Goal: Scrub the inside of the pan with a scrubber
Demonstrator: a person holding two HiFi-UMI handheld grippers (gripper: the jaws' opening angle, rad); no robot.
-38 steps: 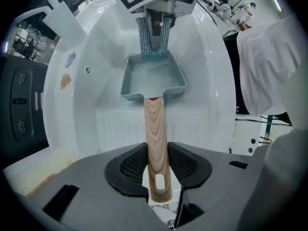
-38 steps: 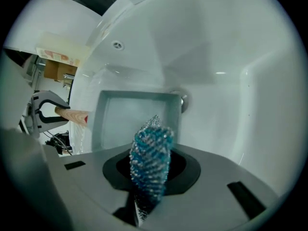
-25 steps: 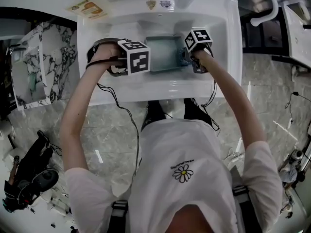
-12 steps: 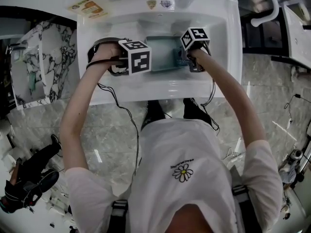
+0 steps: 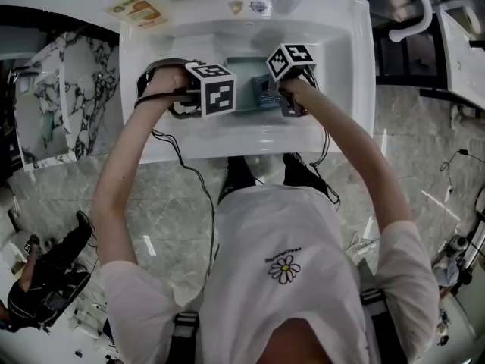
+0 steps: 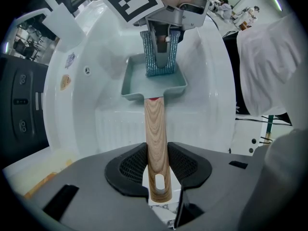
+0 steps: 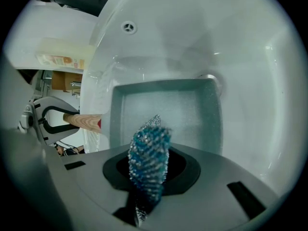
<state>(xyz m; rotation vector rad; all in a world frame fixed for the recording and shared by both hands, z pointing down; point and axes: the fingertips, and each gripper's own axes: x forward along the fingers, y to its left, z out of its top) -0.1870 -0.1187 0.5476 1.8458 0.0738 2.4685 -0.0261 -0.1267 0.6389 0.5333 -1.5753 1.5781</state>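
The left gripper (image 6: 157, 166) is clamping the wooden handle (image 6: 155, 124) of the pan (image 6: 129, 85), which is sitting in the white sink (image 6: 207, 81). The right gripper (image 7: 150, 174) is pinching the blue scrubber (image 7: 150, 148), lowering it into the pan.

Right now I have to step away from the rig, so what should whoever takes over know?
Left gripper: jaws shut on the pan's wooden handle, holding the pan in the white sink.
Right gripper: jaws shut on the blue scrubber, which hangs down inside the pan. Whether it touches the pan floor is unclear.
Done: both things are gripped and the scrubber is in the pan.
Left: scrub the floor and walls. How much is already scrubbed cannot be told.
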